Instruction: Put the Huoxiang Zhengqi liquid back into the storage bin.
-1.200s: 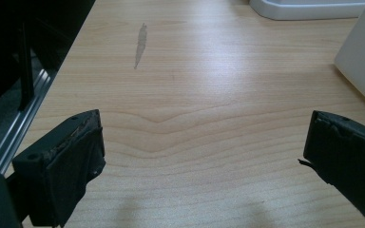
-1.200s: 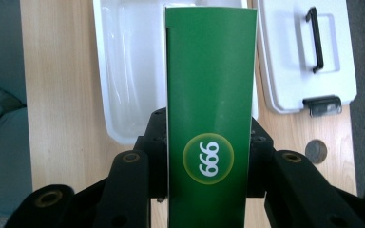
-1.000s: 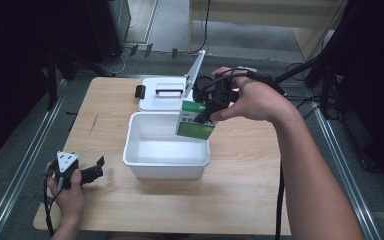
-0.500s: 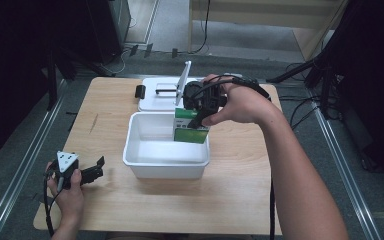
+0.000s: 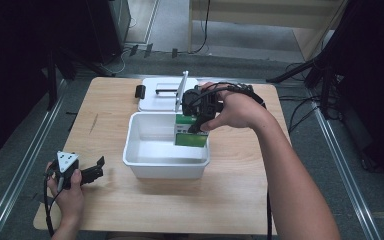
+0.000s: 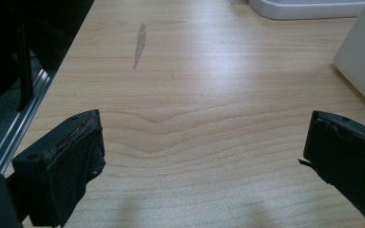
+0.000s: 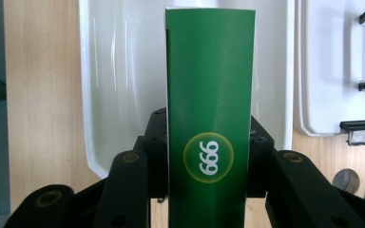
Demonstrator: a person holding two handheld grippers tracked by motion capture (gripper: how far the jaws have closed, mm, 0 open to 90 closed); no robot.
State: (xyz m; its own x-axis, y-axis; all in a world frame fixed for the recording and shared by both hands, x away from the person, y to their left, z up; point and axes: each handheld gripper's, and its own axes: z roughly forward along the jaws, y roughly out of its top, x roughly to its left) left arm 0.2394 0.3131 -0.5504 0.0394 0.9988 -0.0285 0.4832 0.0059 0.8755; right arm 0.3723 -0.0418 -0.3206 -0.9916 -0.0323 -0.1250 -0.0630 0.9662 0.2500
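Right gripper (image 5: 198,121), clamped on the green box (image 7: 210,114), has sunk since a second ago; box now sits low inside the bin (image 5: 145,150) beneath it, nearly placed; left gripper (image 6: 204,161) idle, jaws apart.

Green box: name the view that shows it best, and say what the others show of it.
The right gripper view: the green box fills the middle, its round logo readable, clamped between the right gripper jaws over the white bin. The high view shows it small, at the bin's right end, partly behind the hand. The left gripper view looks across bare table.
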